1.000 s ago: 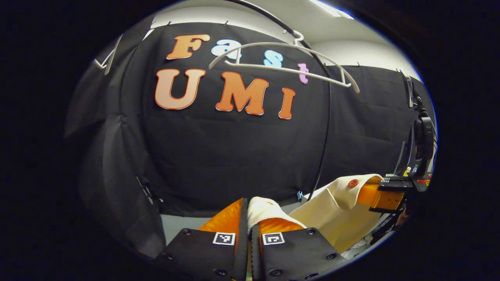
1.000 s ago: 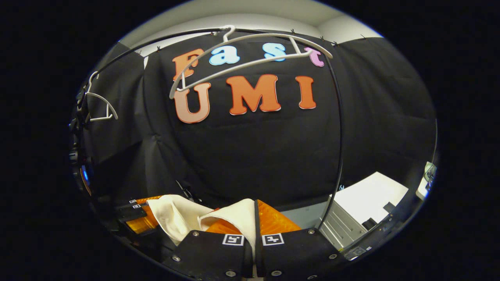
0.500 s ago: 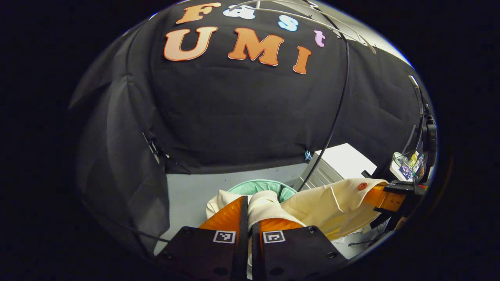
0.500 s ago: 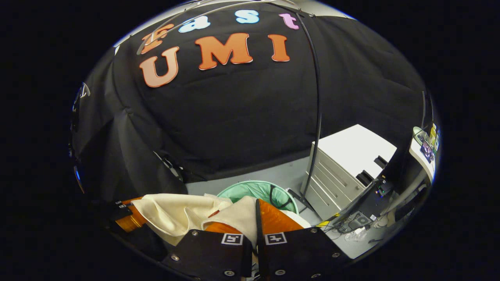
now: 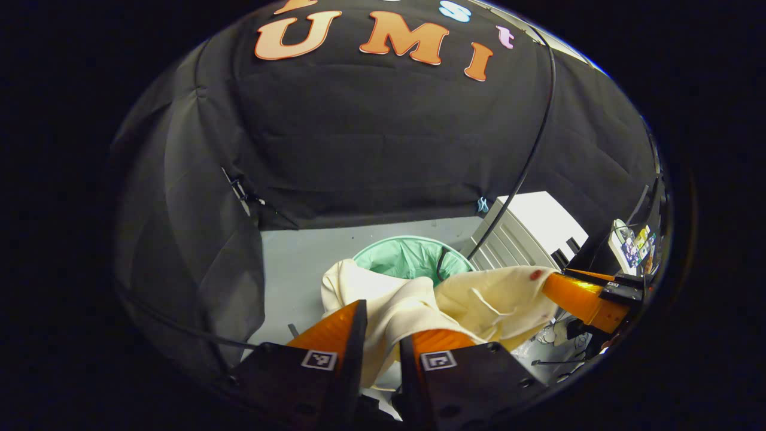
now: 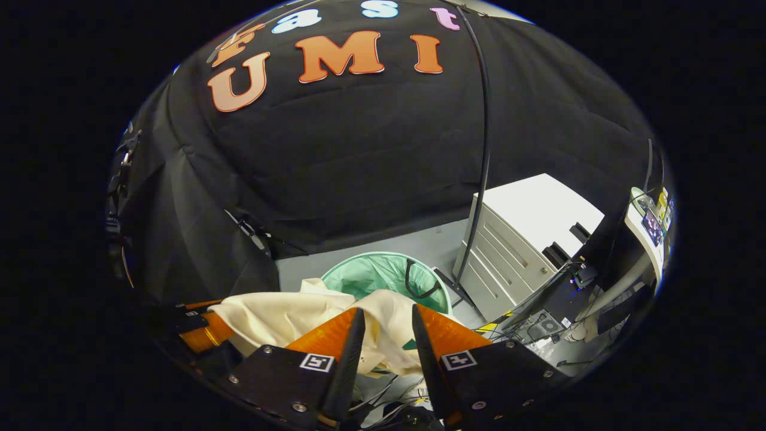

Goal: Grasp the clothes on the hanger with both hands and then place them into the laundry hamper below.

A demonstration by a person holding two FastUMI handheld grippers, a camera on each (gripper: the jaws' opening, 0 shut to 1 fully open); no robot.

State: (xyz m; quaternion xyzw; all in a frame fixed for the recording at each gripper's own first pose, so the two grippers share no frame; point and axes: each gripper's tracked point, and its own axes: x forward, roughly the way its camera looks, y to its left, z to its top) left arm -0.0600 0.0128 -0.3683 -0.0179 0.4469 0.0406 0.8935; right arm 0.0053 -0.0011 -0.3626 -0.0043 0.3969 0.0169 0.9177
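Both grippers have just let go. Half a second ago each pair of fingers was pinched tight on the cream garment; now the left gripper (image 5: 377, 332) has its fingers parted with the cloth (image 5: 419, 299) draped loosely through the gap, and the right gripper (image 6: 386, 335) stands parted too, cloth (image 6: 287, 314) sagging between and in front of its fingers — gripped by neither, as far as I can judge.

In the left gripper view the garment hangs at lower centre, just over the near rim of the green hamper (image 5: 401, 257), with the right gripper (image 5: 583, 299) at its far end, lower right. In the right gripper view the hamper (image 6: 371, 275) sits just above the cloth.

So the release is under way; the garment looks set to fall, though part may catch the rim or floor (image 5: 299, 263).
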